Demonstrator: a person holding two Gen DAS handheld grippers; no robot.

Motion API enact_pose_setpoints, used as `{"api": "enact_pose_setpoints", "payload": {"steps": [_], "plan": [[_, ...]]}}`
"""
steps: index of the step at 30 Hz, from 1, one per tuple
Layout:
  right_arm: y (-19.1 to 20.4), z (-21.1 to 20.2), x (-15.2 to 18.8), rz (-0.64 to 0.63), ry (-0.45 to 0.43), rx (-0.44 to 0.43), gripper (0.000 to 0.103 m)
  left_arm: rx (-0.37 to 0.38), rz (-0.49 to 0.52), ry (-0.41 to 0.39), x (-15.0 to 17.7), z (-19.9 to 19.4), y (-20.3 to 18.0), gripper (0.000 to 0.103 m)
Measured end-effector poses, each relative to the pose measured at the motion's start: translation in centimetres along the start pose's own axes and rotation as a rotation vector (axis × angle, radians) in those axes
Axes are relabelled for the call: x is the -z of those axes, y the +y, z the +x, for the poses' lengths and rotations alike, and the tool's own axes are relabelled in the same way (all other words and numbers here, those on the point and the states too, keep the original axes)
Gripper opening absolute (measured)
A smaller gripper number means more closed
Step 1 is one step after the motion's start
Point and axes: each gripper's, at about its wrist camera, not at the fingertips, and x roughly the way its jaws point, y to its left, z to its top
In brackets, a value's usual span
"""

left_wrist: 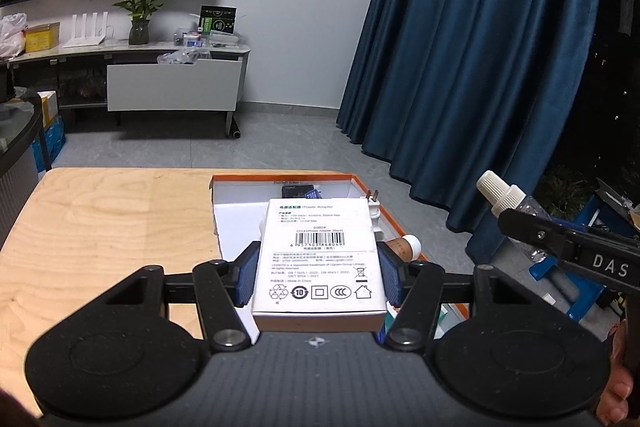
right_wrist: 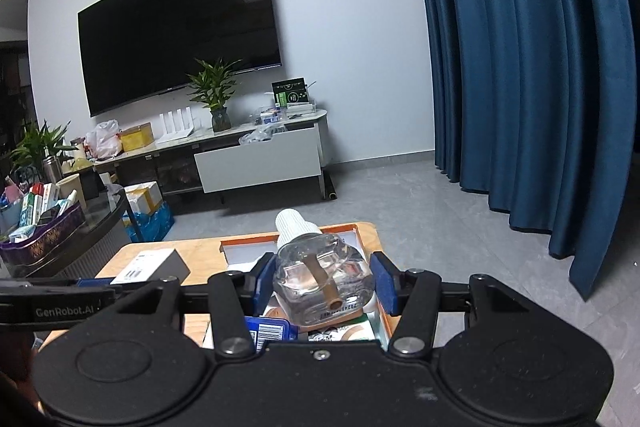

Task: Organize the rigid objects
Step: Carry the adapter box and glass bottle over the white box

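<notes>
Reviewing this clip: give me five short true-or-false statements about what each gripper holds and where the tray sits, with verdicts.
1. The left gripper is shut on a white cardboard power-adapter box. True.
2. The right gripper is empty. False: it is shut on a clear glass liquid bottle with a white ribbed cap.
3. An orange-rimmed white tray lies on the light wooden table. True.
4. The box is held with its barcode side facing down. False: the barcode and printed label face up toward the camera.
5. The wall-mounted television is showing a picture. False: its screen is dark.
</notes>
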Motion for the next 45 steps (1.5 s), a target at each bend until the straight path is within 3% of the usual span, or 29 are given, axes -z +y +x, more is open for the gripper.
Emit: {"api": "enact_pose_setpoints", "payload": {"steps": [45], "plan": [[0.03,-0.15,0.12,-0.019,0.036,-0.04,0.062,-0.021,-0.017,0.011,0.84,-1.08,-0.18,0.06]]}}
